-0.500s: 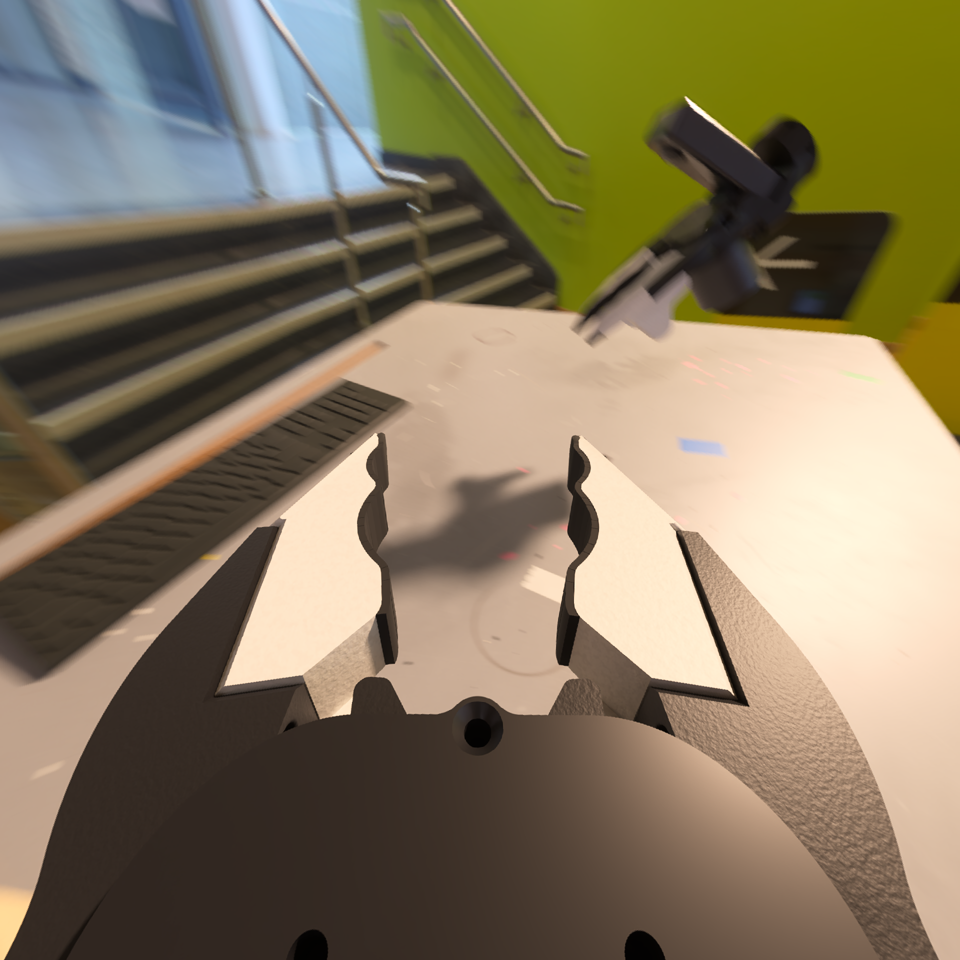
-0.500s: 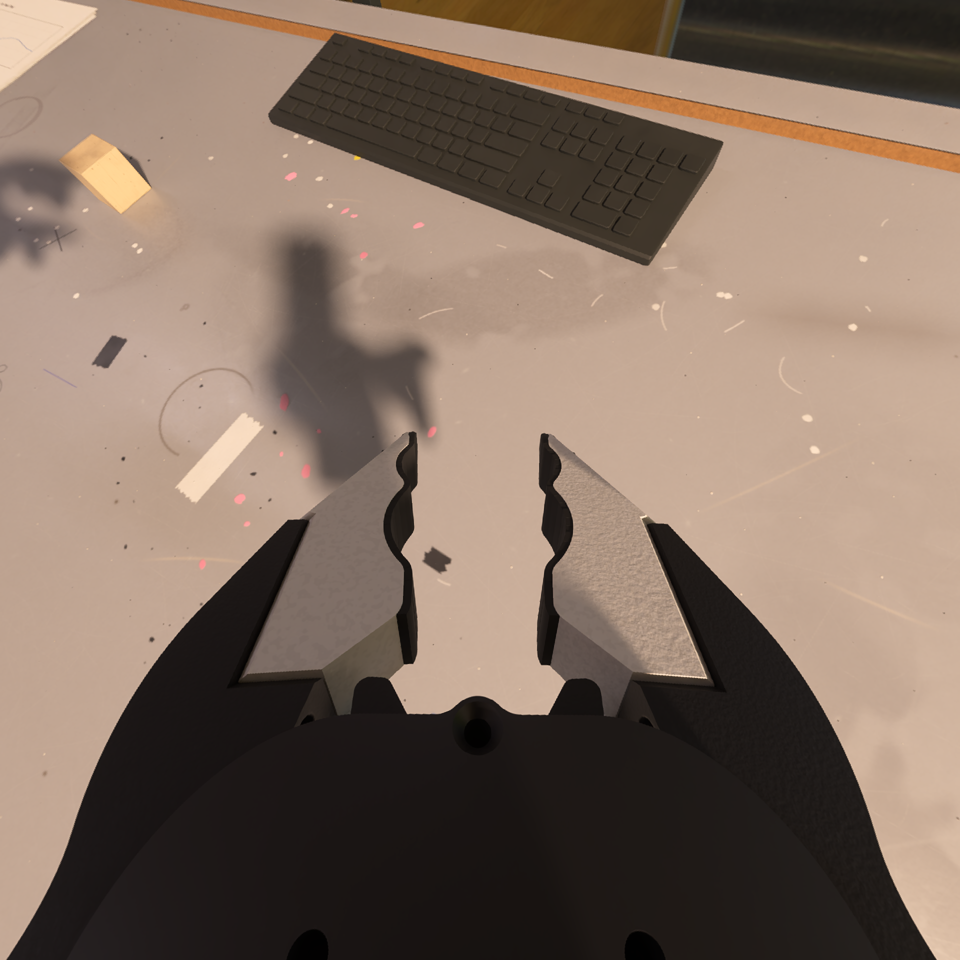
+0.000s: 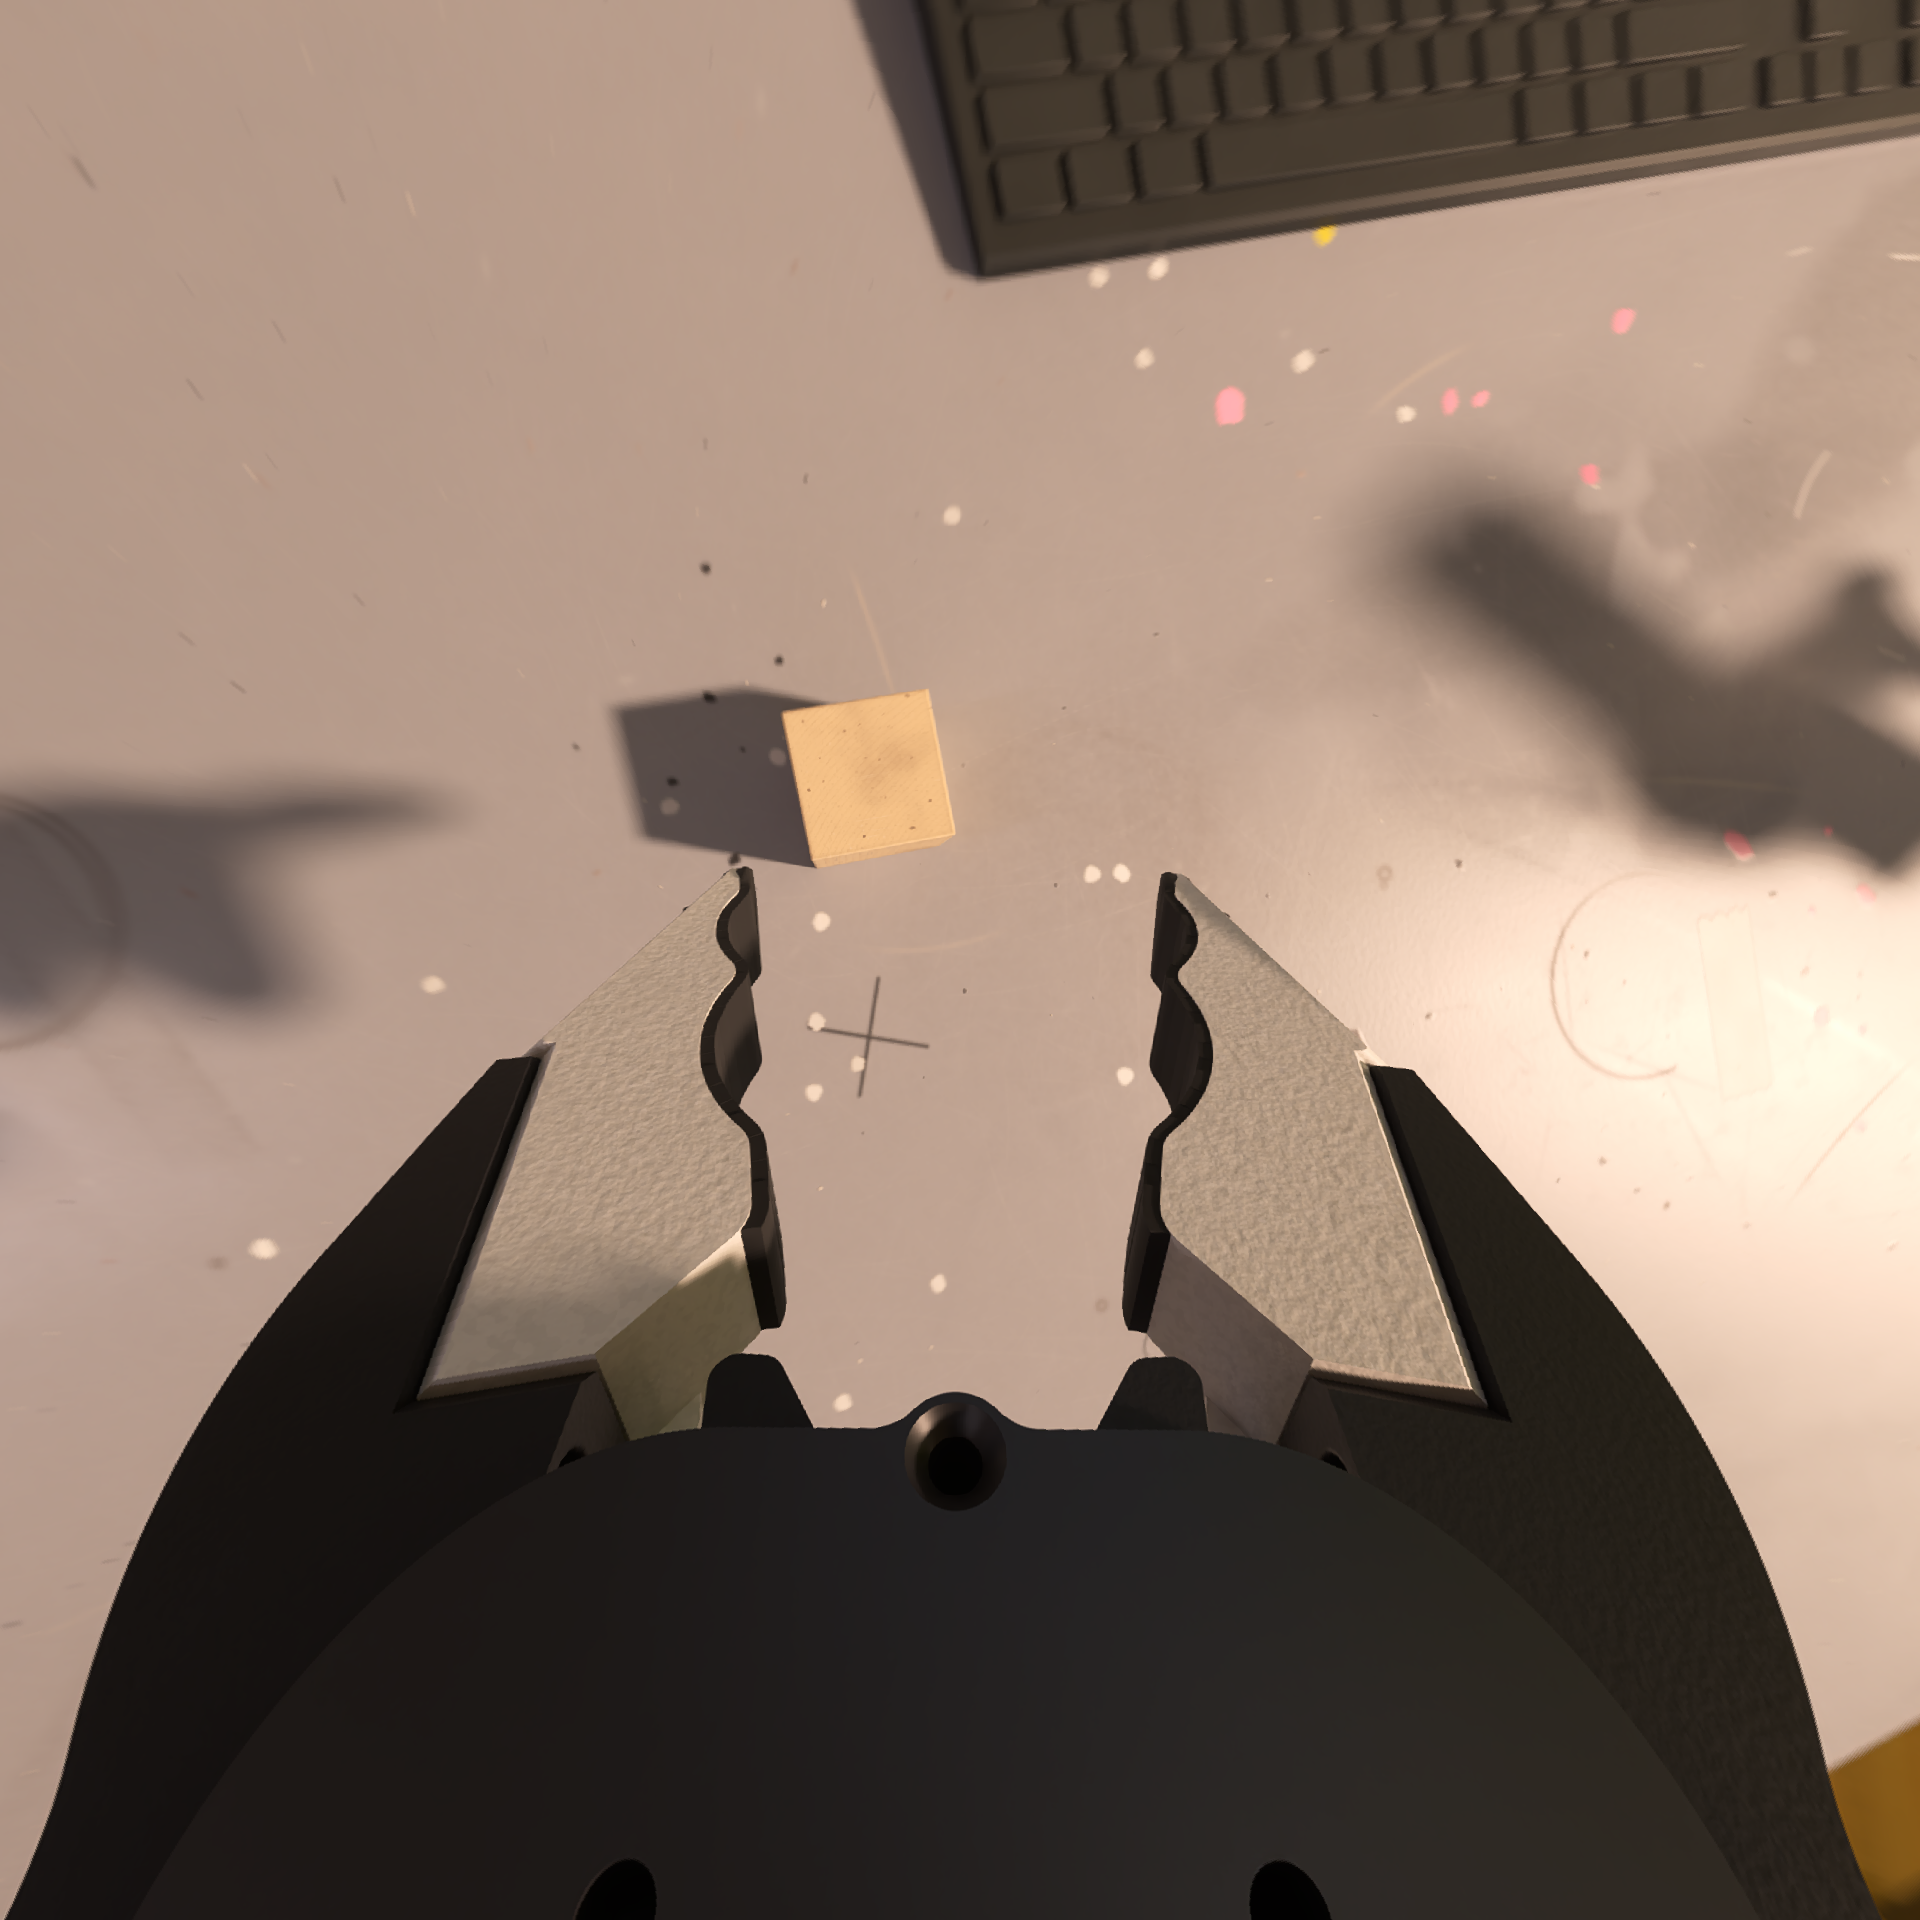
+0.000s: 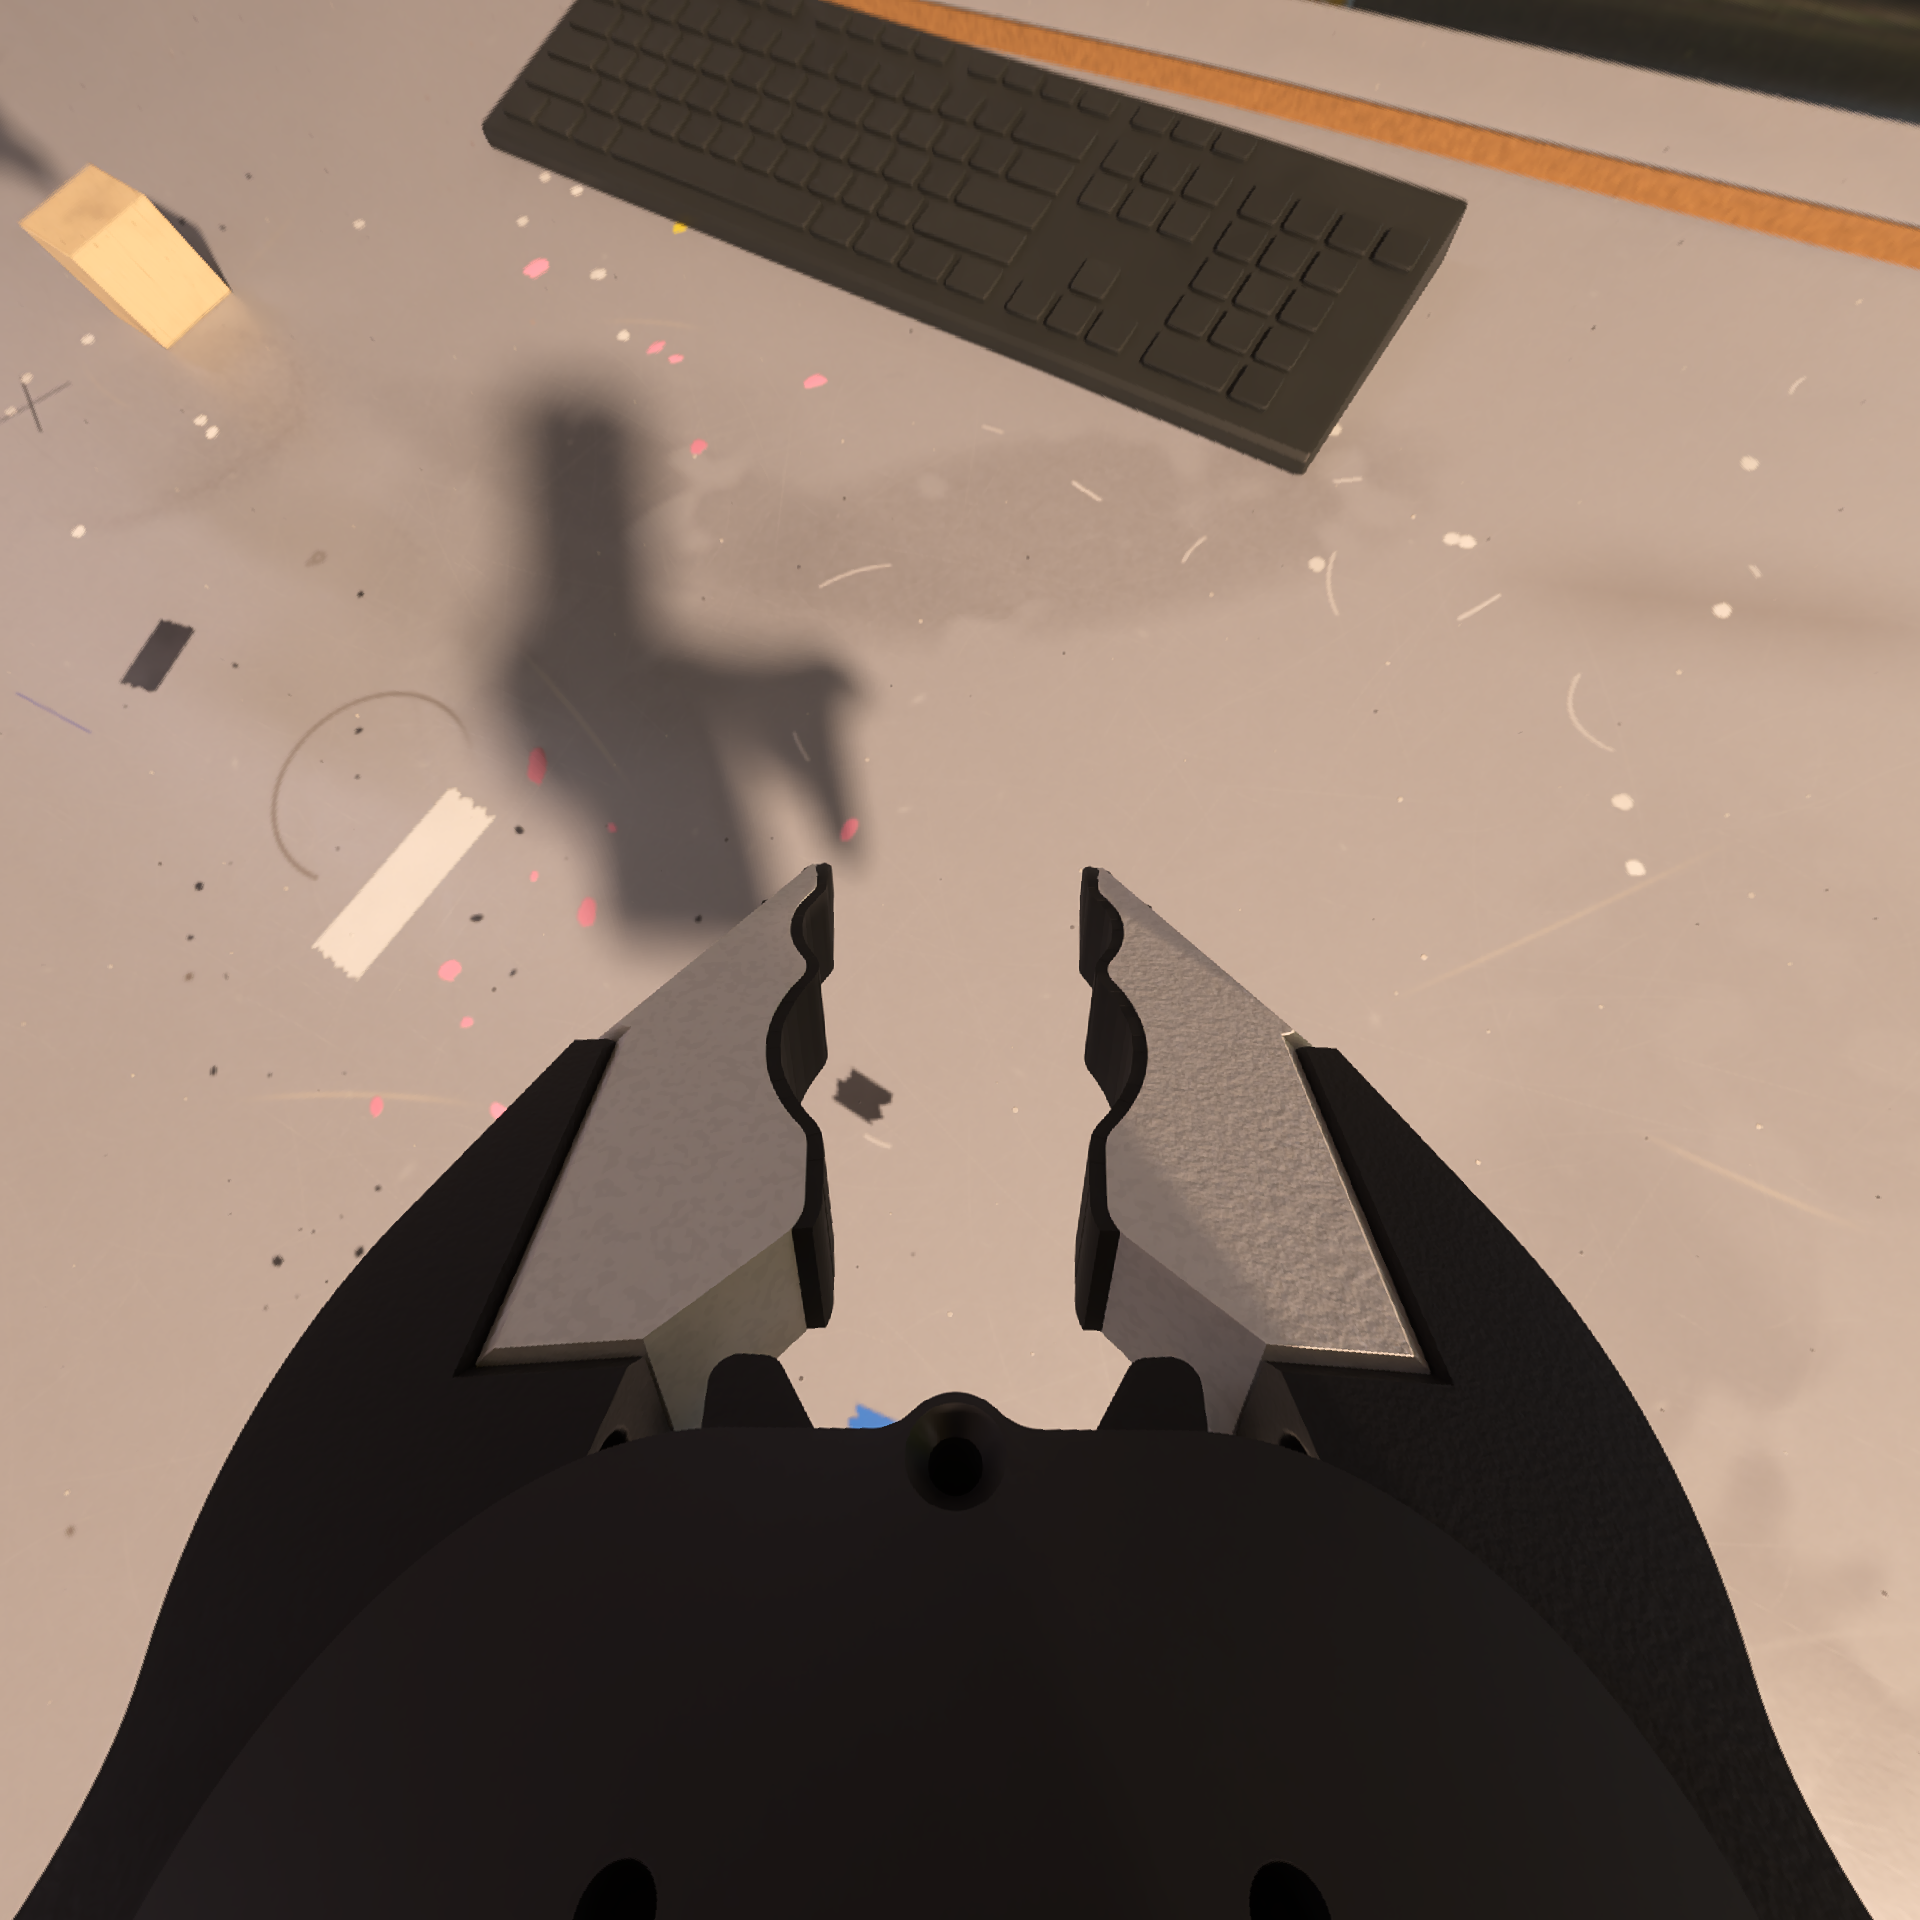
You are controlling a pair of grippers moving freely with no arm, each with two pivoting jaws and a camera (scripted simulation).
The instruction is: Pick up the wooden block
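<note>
The wooden block (image 3: 869, 779) is a small pale cube resting on the grey table. In the left wrist view it lies just beyond my fingertips, a little left of centre. My left gripper (image 3: 956, 883) is open and empty, pointing down at the table above the block. In the right wrist view the block (image 4: 125, 255) sits at the far left, well away from my right gripper (image 4: 956, 878), which is open and empty above bare table.
A black keyboard (image 3: 1403, 114) lies beyond the block; it also shows in the right wrist view (image 4: 977, 208) near the table's orange-edged far rim (image 4: 1455, 135). A white tape strip (image 4: 403, 883) and paint specks mark the table.
My left gripper has swung from looking across the table at the stairs and the other gripper to looking down over the block. My right gripper has barely moved.
</note>
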